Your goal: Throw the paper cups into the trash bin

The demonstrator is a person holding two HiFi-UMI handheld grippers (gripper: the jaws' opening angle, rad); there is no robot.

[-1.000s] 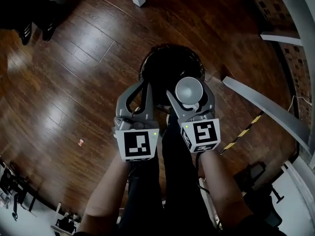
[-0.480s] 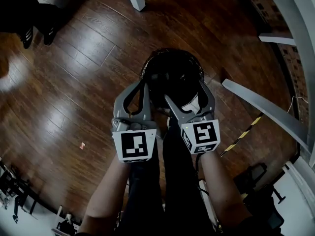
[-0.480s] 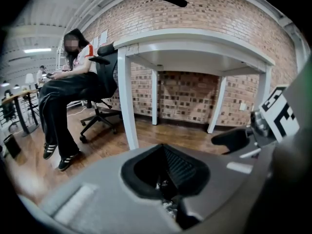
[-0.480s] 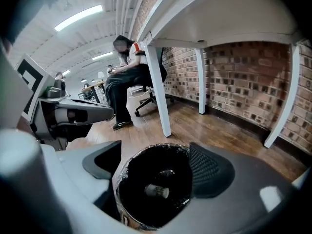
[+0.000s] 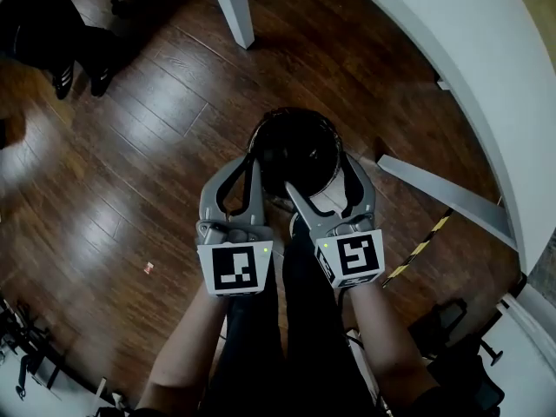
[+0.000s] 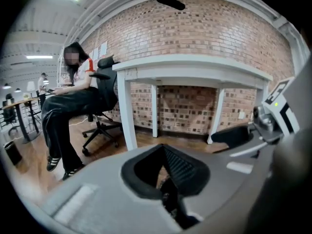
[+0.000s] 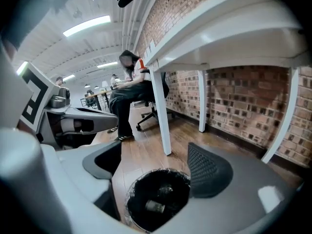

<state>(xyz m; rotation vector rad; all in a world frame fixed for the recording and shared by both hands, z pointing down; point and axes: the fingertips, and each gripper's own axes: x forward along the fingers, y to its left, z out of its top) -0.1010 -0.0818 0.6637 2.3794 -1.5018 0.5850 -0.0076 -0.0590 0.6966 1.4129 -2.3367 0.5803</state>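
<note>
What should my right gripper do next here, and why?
Probably draw the right gripper back, away from the trash bin. Its jaws have just been opening and now stand wide apart with nothing between them. A paper cup lies at the bottom of the bin, so the drop looks done.

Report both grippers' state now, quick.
Left gripper: jaws closed, nothing held.
Right gripper: jaws open, just been opening, empty, above the trash bin.
</note>
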